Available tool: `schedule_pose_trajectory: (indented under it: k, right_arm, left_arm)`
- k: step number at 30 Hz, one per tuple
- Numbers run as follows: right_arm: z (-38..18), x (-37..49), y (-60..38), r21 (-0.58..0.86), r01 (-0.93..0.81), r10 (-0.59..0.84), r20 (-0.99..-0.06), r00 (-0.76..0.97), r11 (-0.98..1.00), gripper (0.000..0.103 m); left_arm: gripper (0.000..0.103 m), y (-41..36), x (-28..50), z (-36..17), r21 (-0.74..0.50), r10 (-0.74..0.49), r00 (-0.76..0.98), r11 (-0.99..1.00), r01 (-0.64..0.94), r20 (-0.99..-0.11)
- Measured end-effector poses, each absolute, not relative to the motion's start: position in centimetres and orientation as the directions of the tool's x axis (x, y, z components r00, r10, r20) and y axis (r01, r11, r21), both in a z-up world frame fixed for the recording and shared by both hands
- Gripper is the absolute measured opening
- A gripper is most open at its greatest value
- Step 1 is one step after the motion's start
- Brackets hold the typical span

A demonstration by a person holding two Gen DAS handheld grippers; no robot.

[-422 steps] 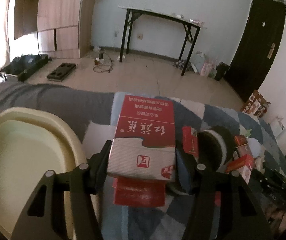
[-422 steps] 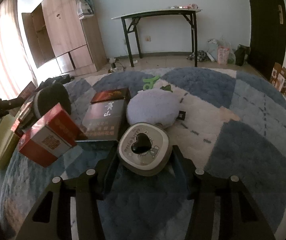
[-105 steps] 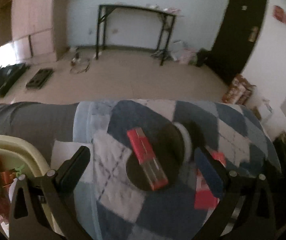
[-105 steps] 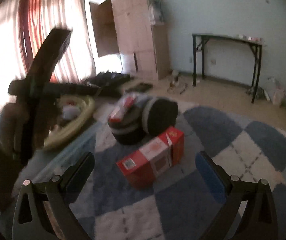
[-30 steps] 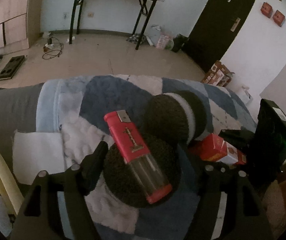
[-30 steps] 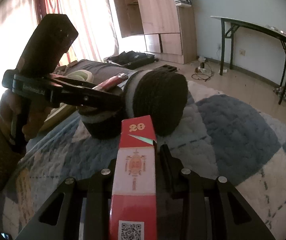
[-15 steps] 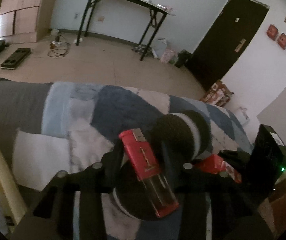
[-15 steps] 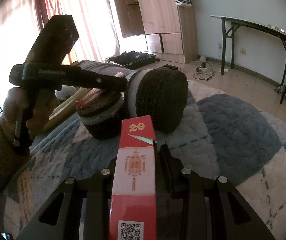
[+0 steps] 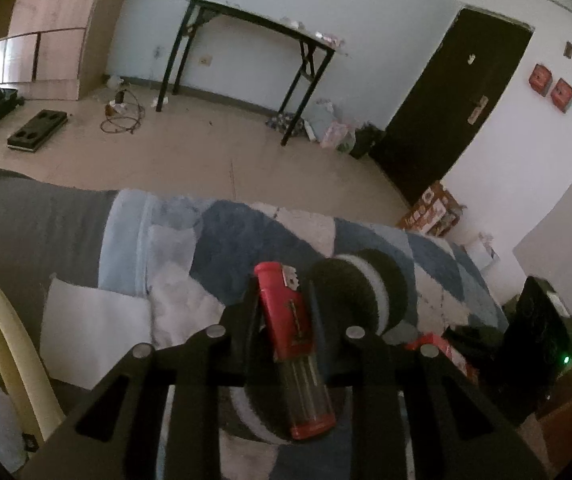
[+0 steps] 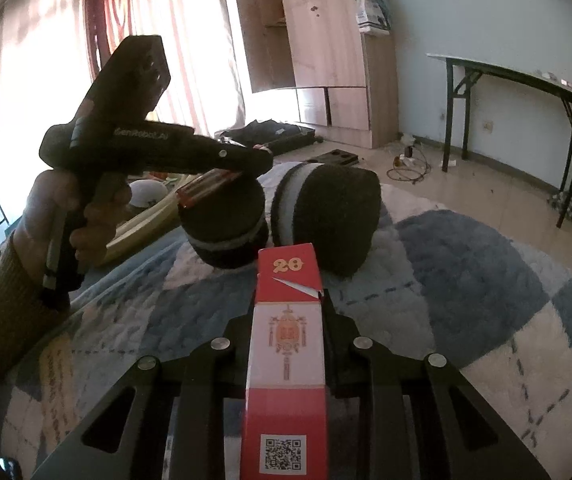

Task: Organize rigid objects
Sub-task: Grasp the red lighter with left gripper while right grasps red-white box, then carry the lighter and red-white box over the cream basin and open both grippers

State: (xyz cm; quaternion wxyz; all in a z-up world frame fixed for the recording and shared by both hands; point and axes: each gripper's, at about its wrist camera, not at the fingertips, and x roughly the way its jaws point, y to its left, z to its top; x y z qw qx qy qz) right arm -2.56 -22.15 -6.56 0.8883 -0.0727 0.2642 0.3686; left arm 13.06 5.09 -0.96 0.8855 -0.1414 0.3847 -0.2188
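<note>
Tool-wise, we are closing the left tool (image 9: 282, 300) on the red lighter (image 9: 288, 318), the right tool (image 10: 286, 316) is gripping the red-and-white box (image 10: 286, 360), and both are awaiting the cream basin (image 9: 2, 320) at nine o'clock.

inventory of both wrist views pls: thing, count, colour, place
lighter: 1, red and clear, between left tongs' jaws, on a pad
round pads: 2, black with white band, on blanket
box: 1, red and white, in right tongs
blanket: 1, blue and white check, under everything
basin: 1, cream, left edge
folding table: 1, black legs, by wall
door: 1, dark
left tongs: black, closing on lighter
right tongs: black, shut on box
hand: 1, gripping left tongs
</note>
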Motion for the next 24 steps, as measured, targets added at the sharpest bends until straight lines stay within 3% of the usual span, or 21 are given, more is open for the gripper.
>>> schedule_pose_trajectory:
  k: [10,17,24]
  right_arm:
    - [-6.3,-2.2,-22.0,0.089,-0.696,0.623,-0.537,0.569,0.713,0.024]
    - [-6.3,-2.2,-21.9,0.082,-0.696,0.618,-0.541,0.570,0.714,0.024]
    - [-6.3,-2.2,-21.9,0.081,-0.695,0.618,-0.539,0.572,0.714,0.024]
  left_arm:
    - [0.025,6.3,13.2,-1.5,-0.466,-0.496,0.647,0.853,0.236,-0.579]
    - [0.019,7.4,12.6,-0.8,-0.491,-0.485,0.719,0.841,0.227,-0.498]
    - [0.012,7.3,12.9,-0.7,-0.489,-0.500,0.693,0.839,0.240,-0.519]
